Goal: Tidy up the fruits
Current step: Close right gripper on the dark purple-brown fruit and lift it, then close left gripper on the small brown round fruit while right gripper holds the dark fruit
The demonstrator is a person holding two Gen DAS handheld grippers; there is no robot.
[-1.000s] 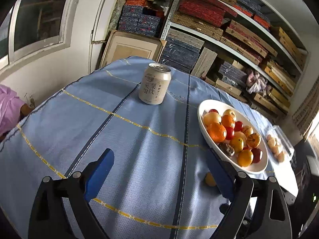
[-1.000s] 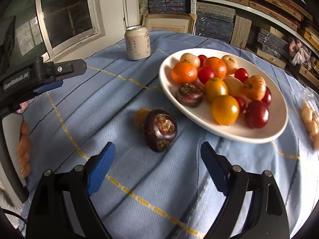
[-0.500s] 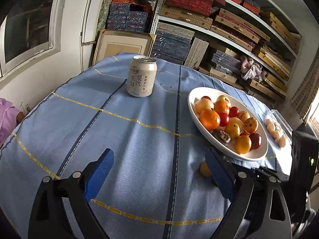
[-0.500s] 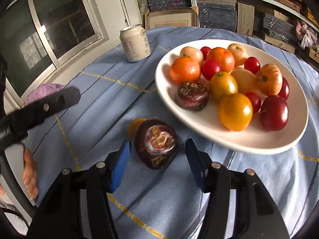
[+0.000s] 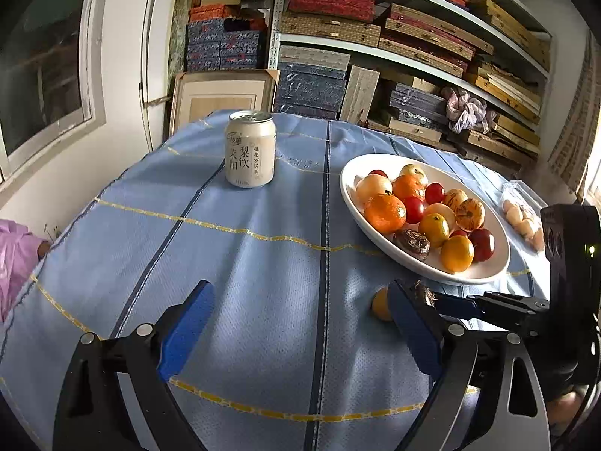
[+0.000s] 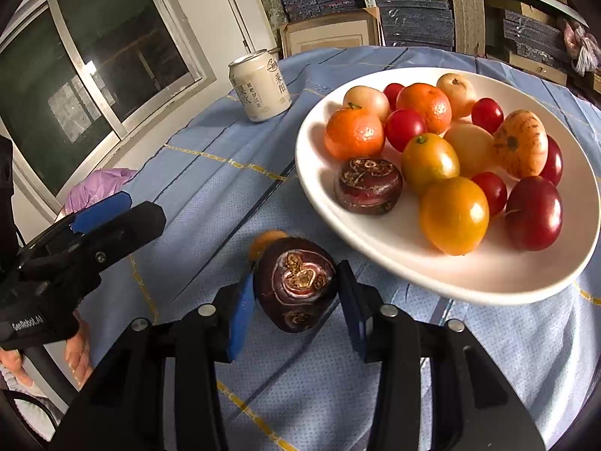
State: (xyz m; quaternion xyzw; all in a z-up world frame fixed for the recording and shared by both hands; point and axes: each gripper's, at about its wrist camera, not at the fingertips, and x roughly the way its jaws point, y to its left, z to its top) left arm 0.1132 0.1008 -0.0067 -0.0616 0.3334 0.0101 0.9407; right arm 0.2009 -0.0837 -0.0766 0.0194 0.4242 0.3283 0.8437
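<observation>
A dark brown, round fruit (image 6: 296, 282) lies on the blue cloth just in front of the white plate (image 6: 311, 173). My right gripper (image 6: 296, 293) is closing around it, and both blue pads sit against its sides. A small orange fruit (image 6: 265, 240) rests right behind it, partly hidden. The plate holds several orange, red and yellow fruits and a second brown one (image 6: 368, 184). My left gripper (image 5: 300, 300) hovers open over bare cloth to the left, with nothing between its fingers. In its view the small orange fruit (image 5: 380, 303) peeks out beside its right finger.
A pale drink can (image 5: 249, 154) stands upright at the far side of the table. A clear bag of pale round items (image 5: 522, 218) lies to the right of the plate. A purple bag (image 5: 15, 255) sits past the left table edge. Shelves of boxes fill the background.
My right gripper has moved in around the brown fruit and its jaws have narrowed from wide to touching it. The left gripper has rolled and shifted a little; the fruits have not moved.
</observation>
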